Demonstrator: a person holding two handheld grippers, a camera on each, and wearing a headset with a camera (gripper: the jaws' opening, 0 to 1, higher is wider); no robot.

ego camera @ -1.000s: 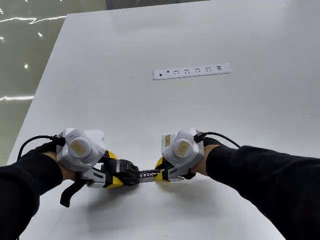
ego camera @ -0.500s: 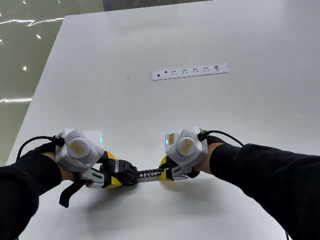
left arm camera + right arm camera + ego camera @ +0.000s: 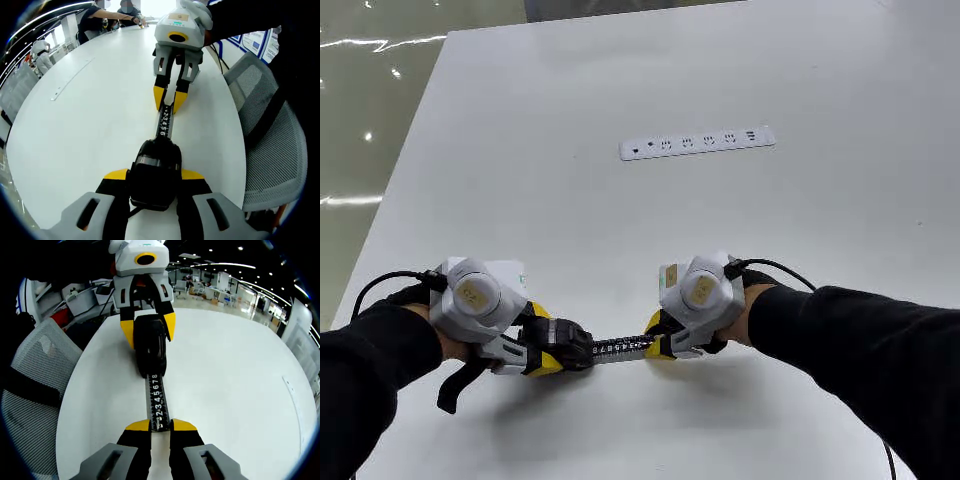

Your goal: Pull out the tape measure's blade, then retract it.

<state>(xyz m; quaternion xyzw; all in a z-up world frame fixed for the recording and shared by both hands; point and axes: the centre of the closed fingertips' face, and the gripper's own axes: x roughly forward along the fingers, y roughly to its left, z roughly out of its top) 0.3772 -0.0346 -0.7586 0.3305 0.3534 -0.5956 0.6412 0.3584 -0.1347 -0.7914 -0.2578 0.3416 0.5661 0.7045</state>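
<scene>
1. Because the tape measure (image 3: 156, 170) has its black case clamped between the closed jaws of the left gripper (image 3: 555, 348), low over the near edge of the desk (image 3: 620, 220), that end acts as the anchor.
2. The right gripper (image 3: 160, 426) is pinched tight on the tip of the blade (image 3: 156, 400), with a short run of printed numerals exposed.
3. The blade's long axis runs straight from one gripper to the other, and the two grippers face each other along it.
4. By my reading, the pull should follow that line, rightward and away from the case. Sideways drift could kink the blade.
</scene>
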